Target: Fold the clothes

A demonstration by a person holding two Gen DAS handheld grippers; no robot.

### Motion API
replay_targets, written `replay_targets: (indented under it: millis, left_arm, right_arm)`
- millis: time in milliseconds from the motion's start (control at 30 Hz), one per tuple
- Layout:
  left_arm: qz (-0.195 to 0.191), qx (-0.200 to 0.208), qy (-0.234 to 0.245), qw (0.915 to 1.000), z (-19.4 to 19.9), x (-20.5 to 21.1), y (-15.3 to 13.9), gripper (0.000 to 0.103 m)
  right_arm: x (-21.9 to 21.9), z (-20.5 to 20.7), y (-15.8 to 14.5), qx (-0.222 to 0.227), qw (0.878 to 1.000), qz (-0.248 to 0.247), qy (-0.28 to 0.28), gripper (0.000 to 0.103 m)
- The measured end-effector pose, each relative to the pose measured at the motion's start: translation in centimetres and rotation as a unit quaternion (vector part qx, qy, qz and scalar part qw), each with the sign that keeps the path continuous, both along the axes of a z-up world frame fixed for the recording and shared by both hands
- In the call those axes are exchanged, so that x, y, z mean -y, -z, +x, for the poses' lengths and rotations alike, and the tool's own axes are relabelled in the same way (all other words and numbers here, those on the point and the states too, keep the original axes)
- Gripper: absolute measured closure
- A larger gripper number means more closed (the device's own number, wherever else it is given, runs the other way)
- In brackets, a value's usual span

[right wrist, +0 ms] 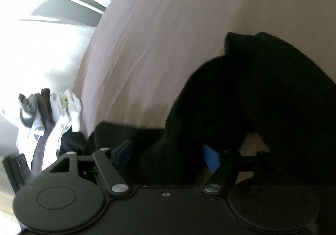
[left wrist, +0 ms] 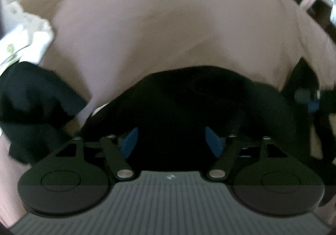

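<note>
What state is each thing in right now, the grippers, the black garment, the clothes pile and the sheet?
Left gripper: jaws open, black garment between them.
Right gripper: jaws open, garment between them.
Black garment: bunched, unfolded.
Clothes pile: heaped, unfolded.
Pink sheet: spread, creased.

Black garment (right wrist: 241,98) between wide-spread right gripper (right wrist: 168,154) pads.

Two fisheye views with dark rounded corners and bent edges, both smeared by motion blur, strong glare blowing out the white area (right wrist: 42,45) at the right view's upper left, black cloth (left wrist: 189,96) crushed to detailless shadow, pink sheet (left wrist: 168,24) softly, evenly lit
</note>
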State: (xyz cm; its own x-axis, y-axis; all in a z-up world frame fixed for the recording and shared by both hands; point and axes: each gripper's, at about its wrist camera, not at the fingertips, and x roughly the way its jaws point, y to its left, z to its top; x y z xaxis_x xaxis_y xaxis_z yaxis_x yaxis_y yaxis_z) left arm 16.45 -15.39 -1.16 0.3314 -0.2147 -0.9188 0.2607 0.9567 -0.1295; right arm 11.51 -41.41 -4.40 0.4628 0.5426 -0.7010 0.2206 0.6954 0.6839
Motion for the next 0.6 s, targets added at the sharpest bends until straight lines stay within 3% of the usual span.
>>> replay_targets:
  millis: [33,67,100,133,167,267,400,467,567,600]
  left_arm:
    - [0.009,0.002,0.002,1.0000,0.0,0.5,0.5,0.027]
    - [0.019,0.007,0.004,0.9998,0.0,1.0,0.9,0.029]
    - [0.033,0.020,0.008,0.9992,-0.2,1.6,1.0,0.049]
    - [0.050,0.037,0.014,0.9980,-0.5,2.2,0.9,0.086]
    - [0.058,0.052,0.020,0.9968,-0.8,2.7,0.6,0.098]
    - [0.064,0.118,0.014,0.9908,-2.1,3.4,-2.4,0.098]
    - [0.060,0.234,0.009,0.9704,-2.7,4.4,-8.3,0.098]
    - [0.067,0.308,-0.008,0.9488,-2.0,5.2,-12.0,0.098]
    - [0.073,0.410,-0.043,0.9081,0.0,6.5,-17.0,0.097]
    - [0.073,0.417,-0.041,0.9051,1.3,7.2,-17.7,0.095]
  right_arm:
    - [-0.3,0.6,0.2,-0.002,1.000,-0.012,0.001,0.033]
    - [-0.9,0.4,-0.3,0.019,0.999,-0.034,-0.005,0.056]
    - [-1.4,0.2,-0.8,0.042,0.998,-0.055,-0.011,0.069]
    - [-1.9,0.0,-1.4,0.065,0.995,-0.077,-0.017,0.082]
    - [-2.4,-0.3,-1.9,0.087,0.991,-0.099,-0.024,0.085]
    - [-1.8,-2.4,-5.2,0.196,0.975,-0.102,-0.006,0.087]
    - [-1.4,-4.6,-11.5,0.320,0.932,-0.169,0.009,0.088]
    - [-0.7,-4.9,-15.3,0.365,0.905,-0.216,0.010,0.088]
    - [1.9,-3.5,-19.3,0.420,0.868,-0.261,0.045,0.088]
    - [3.0,-2.8,-20.2,0.432,0.856,-0.277,0.064,0.085]
